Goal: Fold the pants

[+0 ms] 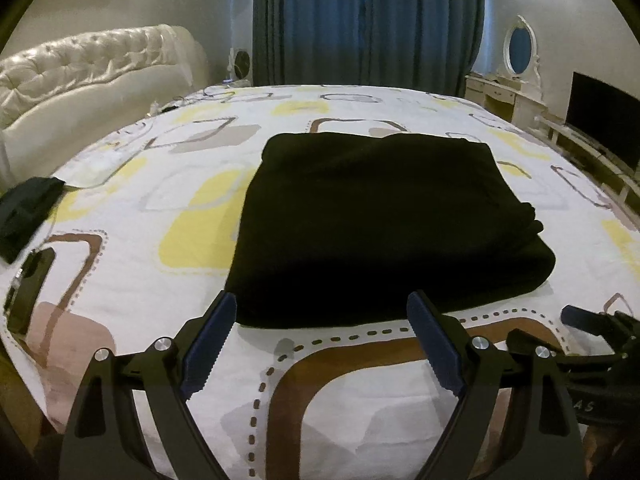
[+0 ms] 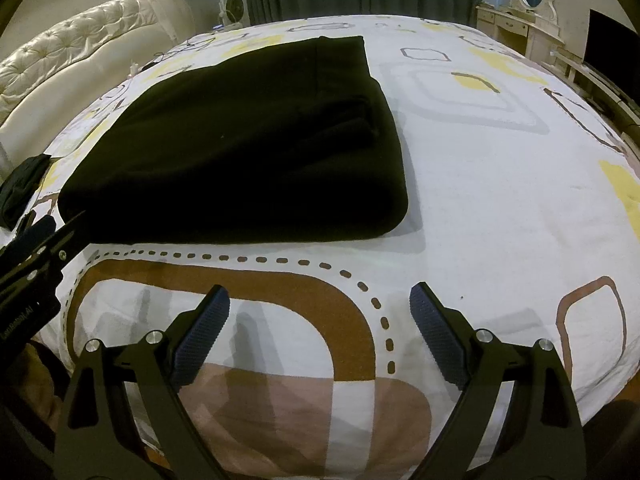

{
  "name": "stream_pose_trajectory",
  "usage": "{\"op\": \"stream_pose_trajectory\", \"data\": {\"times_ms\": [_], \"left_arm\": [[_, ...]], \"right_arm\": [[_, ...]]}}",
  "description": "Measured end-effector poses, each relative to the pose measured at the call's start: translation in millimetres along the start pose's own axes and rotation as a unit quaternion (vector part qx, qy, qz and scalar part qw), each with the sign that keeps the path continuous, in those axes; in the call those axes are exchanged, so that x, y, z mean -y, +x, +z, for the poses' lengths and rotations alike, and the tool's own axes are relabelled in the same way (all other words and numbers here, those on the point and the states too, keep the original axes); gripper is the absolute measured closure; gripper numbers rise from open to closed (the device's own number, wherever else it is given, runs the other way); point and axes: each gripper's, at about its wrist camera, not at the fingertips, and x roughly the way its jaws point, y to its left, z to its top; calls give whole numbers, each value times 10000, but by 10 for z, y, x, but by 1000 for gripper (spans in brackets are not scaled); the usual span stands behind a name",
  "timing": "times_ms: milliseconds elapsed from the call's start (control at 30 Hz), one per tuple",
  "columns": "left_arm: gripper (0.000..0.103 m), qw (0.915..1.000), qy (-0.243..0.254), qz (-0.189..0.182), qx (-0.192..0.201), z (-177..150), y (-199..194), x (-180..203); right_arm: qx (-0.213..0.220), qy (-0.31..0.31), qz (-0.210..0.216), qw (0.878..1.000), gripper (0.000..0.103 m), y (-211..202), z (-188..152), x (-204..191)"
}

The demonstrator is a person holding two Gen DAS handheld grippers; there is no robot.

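Black pants (image 1: 384, 224) lie folded into a flat, thick rectangle on the patterned bedsheet (image 1: 132, 216). My left gripper (image 1: 322, 306) is open just in front of their near edge, nothing between its blue pads. In the right wrist view the same pants (image 2: 248, 148) sit up and to the left. My right gripper (image 2: 320, 298) is open over bare sheet, short of the pants and to their right, holding nothing. The right gripper's tip (image 1: 580, 318) shows at the right edge of the left wrist view; the left gripper's body (image 2: 36, 256) shows at the left edge of the right wrist view.
A dark cloth item (image 1: 28, 208) lies at the bed's left edge beside a phone-like slab (image 1: 30, 288). A tufted cream headboard (image 1: 92, 68) stands left, blue curtains (image 1: 360, 20) behind, a dresser with oval mirror (image 1: 520, 50) and a dark screen (image 1: 604, 128) right.
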Motion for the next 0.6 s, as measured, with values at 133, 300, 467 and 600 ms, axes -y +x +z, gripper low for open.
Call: {"op": "stream_pose_trajectory", "data": {"times_ms": [133,300,467,600], "left_arm": [[17,9986,-152,-493,-66,12,11,-41],[15,9971,-484,-586,40,21,-33,-101],[13,9996,-122,-186,187,48,-68,-17],[13,9995,65,-151,269,63,-76,20]], "right_arm": [[-4,1,12,10000,11,-4,-1,5],[-4,8,23,10000,11,-7,-2,7],[-24,24,45,10000,11,-5,3,7],[-26,10,49,10000,11,-23,3,8]]}}
